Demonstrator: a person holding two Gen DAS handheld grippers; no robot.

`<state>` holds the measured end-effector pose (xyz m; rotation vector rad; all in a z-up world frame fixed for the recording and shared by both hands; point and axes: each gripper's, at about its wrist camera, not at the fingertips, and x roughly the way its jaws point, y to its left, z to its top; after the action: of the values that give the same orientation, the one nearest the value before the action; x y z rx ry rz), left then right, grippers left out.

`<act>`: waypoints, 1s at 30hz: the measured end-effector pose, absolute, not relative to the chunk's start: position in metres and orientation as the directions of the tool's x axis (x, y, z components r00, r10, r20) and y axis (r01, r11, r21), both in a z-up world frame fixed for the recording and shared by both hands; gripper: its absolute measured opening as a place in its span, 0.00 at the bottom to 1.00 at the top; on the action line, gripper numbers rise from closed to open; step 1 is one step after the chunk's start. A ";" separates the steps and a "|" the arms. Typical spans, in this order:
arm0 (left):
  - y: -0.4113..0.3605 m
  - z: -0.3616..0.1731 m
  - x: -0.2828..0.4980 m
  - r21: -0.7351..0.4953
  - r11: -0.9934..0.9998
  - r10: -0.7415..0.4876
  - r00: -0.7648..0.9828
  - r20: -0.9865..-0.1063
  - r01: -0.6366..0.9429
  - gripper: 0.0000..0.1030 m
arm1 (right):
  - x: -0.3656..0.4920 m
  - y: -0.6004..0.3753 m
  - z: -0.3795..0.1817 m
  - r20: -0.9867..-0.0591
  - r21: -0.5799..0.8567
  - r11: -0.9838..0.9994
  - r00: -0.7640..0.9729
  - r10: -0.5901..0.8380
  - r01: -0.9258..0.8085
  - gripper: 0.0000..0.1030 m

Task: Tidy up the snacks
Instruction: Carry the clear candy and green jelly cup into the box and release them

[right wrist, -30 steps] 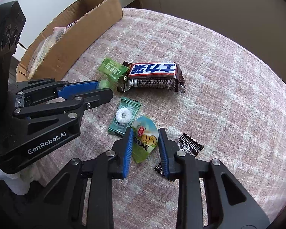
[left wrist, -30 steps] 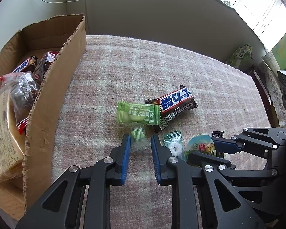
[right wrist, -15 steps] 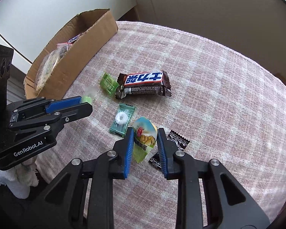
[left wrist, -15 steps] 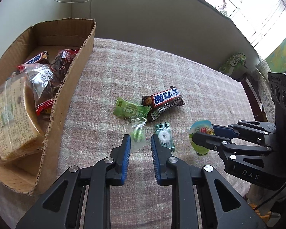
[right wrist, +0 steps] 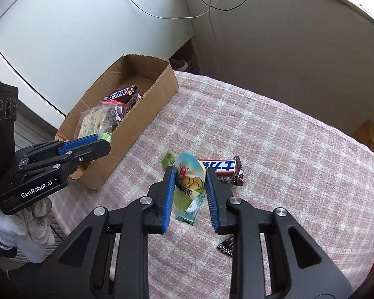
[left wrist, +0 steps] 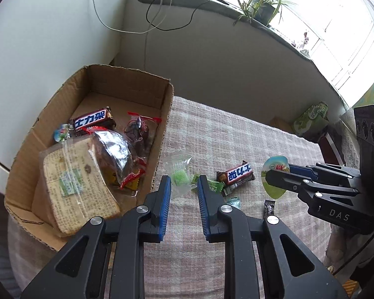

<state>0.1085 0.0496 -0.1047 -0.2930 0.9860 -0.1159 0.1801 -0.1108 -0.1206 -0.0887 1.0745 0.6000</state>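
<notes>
My left gripper [left wrist: 184, 182] is shut on a clear wrapper with a green candy [left wrist: 179, 174], held in the air beside the near right wall of the cardboard box [left wrist: 167, 114]. In the right wrist view, the left gripper [right wrist: 101, 142] hangs over the box's [right wrist: 147, 114] near end. My right gripper [right wrist: 190, 174] is shut on a round jelly cup [right wrist: 190, 174], lifted above the checked tablecloth [right wrist: 274, 149]. Below lie a chocolate bar [left wrist: 236, 175], a green wrapper [left wrist: 215, 186], a mint packet [right wrist: 190, 209] and a small black packet [left wrist: 268, 205].
The box holds a second chocolate bar [left wrist: 92, 120], a wrapped bread slice [left wrist: 79, 184] and other bagged snacks. A gloved hand [right wrist: 35, 221] holds the left gripper. Cables and plants [left wrist: 261, 7] sit on the sill behind; a green carton [left wrist: 310, 119] stands past the table's far right edge.
Both grippers have risen, each lifting its snack off the cloth. The left one has carried the green candy from near the pile toward the box.
</notes>
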 end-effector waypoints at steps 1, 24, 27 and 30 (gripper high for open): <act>0.055 -0.103 0.110 -0.292 0.955 -0.219 0.556 -0.802 -0.045 0.20 | 0.183 -0.106 -0.118 -0.842 0.217 0.834 0.336 0.423 -0.508 0.25; 0.141 -0.107 0.147 -0.268 0.942 -0.106 0.578 -0.809 -0.202 0.20 | 0.245 0.013 -0.106 -0.828 0.229 0.779 0.304 0.471 -0.583 0.25; 0.144 -0.109 0.149 -0.269 0.940 -0.105 0.573 -0.813 -0.210 0.20 | 0.248 0.020 -0.111 -0.834 0.230 0.778 0.293 0.467 -0.585 0.25; 0.145 -0.111 0.153 -0.267 0.940 -0.103 0.567 -0.817 -0.214 0.20 | 0.251 0.024 -0.116 -0.838 0.233 0.779 0.285 0.464 -0.582 0.25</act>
<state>0.1532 0.1451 -0.1110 -0.3574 0.9714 0.0670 0.2514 0.0239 -0.1155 -0.1264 1.0730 0.7022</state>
